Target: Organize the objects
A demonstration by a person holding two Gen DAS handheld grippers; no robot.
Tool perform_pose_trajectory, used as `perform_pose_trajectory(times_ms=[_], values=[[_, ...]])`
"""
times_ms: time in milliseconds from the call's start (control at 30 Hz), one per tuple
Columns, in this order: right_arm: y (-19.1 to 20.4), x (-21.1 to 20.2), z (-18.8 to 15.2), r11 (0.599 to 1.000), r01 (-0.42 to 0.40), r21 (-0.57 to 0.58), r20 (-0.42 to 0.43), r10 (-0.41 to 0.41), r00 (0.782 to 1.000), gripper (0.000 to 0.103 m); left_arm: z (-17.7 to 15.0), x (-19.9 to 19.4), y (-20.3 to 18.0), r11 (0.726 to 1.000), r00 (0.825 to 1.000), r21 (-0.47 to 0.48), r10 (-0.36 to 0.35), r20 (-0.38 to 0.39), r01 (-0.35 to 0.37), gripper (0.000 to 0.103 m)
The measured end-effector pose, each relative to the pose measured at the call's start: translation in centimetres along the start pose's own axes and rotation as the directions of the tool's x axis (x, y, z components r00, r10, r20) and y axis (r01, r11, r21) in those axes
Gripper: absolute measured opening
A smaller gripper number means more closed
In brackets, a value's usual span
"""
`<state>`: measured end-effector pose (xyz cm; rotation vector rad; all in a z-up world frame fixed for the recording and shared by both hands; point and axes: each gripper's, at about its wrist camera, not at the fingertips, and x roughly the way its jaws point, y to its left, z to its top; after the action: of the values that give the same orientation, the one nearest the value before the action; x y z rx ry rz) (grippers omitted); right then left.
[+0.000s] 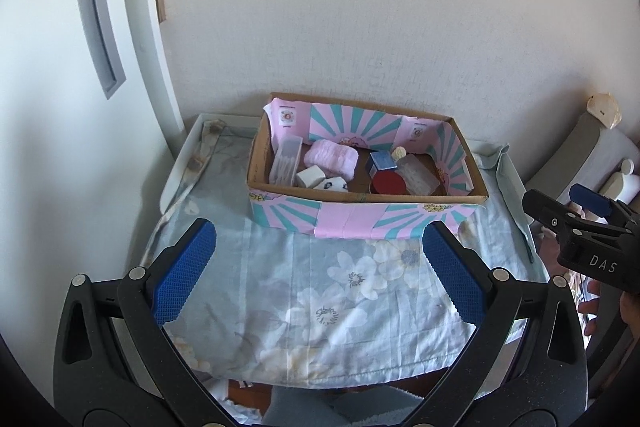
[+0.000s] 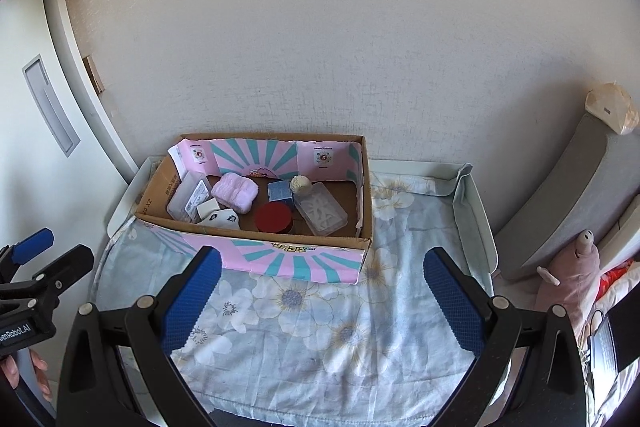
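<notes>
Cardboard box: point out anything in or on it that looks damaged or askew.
The cardboard box has pink striped paper lining with a torn, ragged top edge, peeling loose at the back-left corner. Inside, the items lie jumbled, the pink towel among them.

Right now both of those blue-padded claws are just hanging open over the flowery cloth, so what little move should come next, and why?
Probably the right gripper should ease forward toward the pink-papered cardboard box. Both grippers, the left gripper too, are open and hold nothing, and everything to sort, such as the round red tin, lies inside that box, beyond the fingertips.
</notes>
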<state>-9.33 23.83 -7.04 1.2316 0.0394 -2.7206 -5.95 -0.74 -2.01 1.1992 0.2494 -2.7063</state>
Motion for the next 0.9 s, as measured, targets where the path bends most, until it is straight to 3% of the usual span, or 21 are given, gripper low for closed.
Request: perform_pose_trajectory(times_ms=[900], values=[[-0.73, 0.04, 0.17, 1.0, 0.017, 0.023, -0.006, -0.016, 1.0, 0.101, 0.34, 0.39, -0.3, 1.0, 1.0, -0.005, -0.025, -0.006, 0.025, 0.103]])
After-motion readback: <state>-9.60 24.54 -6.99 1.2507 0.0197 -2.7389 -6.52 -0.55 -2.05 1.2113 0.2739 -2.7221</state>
